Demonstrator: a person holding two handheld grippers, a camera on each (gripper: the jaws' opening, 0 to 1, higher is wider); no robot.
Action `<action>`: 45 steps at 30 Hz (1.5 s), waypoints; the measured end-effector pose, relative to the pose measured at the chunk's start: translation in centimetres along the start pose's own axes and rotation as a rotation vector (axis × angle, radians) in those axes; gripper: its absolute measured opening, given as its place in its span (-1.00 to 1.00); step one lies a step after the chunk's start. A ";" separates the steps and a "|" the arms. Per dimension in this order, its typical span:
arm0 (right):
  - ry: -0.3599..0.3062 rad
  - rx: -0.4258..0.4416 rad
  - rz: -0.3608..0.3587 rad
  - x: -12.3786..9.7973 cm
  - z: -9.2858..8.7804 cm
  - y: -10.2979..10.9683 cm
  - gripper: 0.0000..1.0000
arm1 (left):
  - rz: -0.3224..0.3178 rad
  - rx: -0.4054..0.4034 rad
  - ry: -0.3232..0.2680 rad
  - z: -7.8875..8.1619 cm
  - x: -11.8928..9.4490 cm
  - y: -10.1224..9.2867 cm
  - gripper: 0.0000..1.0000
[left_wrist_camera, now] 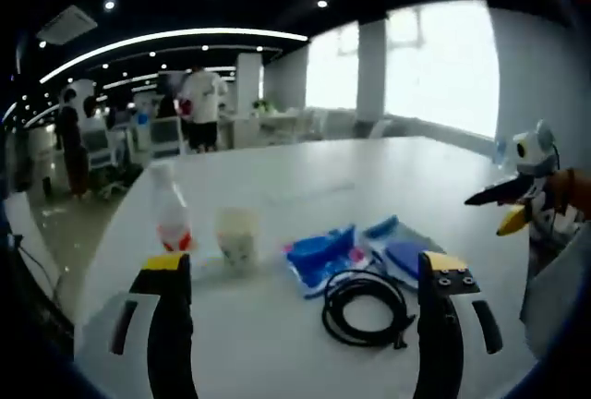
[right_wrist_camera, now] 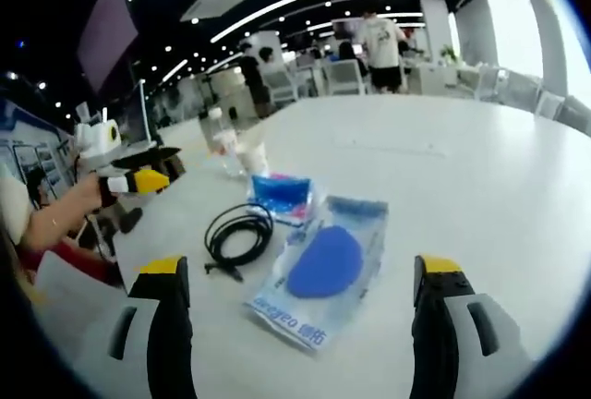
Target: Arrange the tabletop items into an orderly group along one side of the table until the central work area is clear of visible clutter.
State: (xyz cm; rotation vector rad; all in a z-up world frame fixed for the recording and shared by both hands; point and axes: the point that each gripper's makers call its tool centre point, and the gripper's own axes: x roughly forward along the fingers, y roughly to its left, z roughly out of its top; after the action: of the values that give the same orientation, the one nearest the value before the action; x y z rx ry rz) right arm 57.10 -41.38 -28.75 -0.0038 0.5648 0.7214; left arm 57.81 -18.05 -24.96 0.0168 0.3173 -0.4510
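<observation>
Left gripper [left_wrist_camera: 305,274] & right gripper [right_wrist_camera: 300,274]: jaws wide apart, nothing held. On white table [right_wrist_camera: 480,177], nr one edge: bottle [left_wrist_camera: 171,210], cup [left_wrist_camera: 237,235], blue packets [left_wrist_camera: 323,256], w/ coiled black cable [left_wrist_camera: 367,308] beside. Flat blue-pad pouch [right_wrist_camera: 323,265] lies nearest right gripper.

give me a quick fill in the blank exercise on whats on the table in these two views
1. The coiled cable is ____ in colour.
2. In the left gripper view, the bottle stands right next to a small ____.
3. In the right gripper view, the clear packet nearest the camera holds a flat ____ oval item.
4. Both the left gripper and the right gripper have jaws that stand ____.

Missing words: black; cup; blue; open
</observation>
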 end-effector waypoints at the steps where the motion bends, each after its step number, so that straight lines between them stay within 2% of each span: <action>1: 0.000 -0.006 0.007 0.2 0.1 0.2 0.99 | -0.027 0.001 0.005 0.0 -0.1 -0.8 0.98; 6: -0.018 -0.030 0.037 1.1 0.7 1.2 0.99 | -0.070 0.012 0.012 0.3 -0.7 -2.4 0.98; 10: -0.032 -0.051 0.060 1.8 1.2 1.8 0.85 | -0.106 0.028 0.025 0.7 -1.3 -3.4 0.98; 16: -0.030 -0.076 0.093 3.1 1.4 2.6 0.85 | -0.137 0.039 0.014 1.1 -2.2 -4.8 0.98; 26: -0.052 -0.102 0.111 5.6 2.2 2.7 0.76 | -0.179 0.050 0.032 0.4 -3.2 -7.3 0.98; 30: -0.070 -0.081 0.123 6.8 2.8 2.8 0.73 | -0.180 0.042 0.050 -0.1 -3.4 -7.6 0.98; 35: -0.087 -0.071 0.096 8.3 3.2 2.3 0.68 | -0.156 -0.003 0.035 -0.1 -3.3 -7.4 0.98; 39: -0.085 -0.053 0.066 9.6 3.1 1.4 0.65 | -0.140 0.009 0.043 -0.1 -2.9 -7.1 0.98; 45: -0.125 0.003 0.020 11.5 3.9 0.1 0.59 | -0.141 0.013 0.046 -0.4 -2.7 -7.4 0.98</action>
State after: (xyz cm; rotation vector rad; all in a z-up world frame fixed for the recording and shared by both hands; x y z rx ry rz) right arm 65.91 -33.36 -31.01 0.0496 0.4474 0.7344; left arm 52.22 -23.51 -24.07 0.0179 0.3617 -0.5933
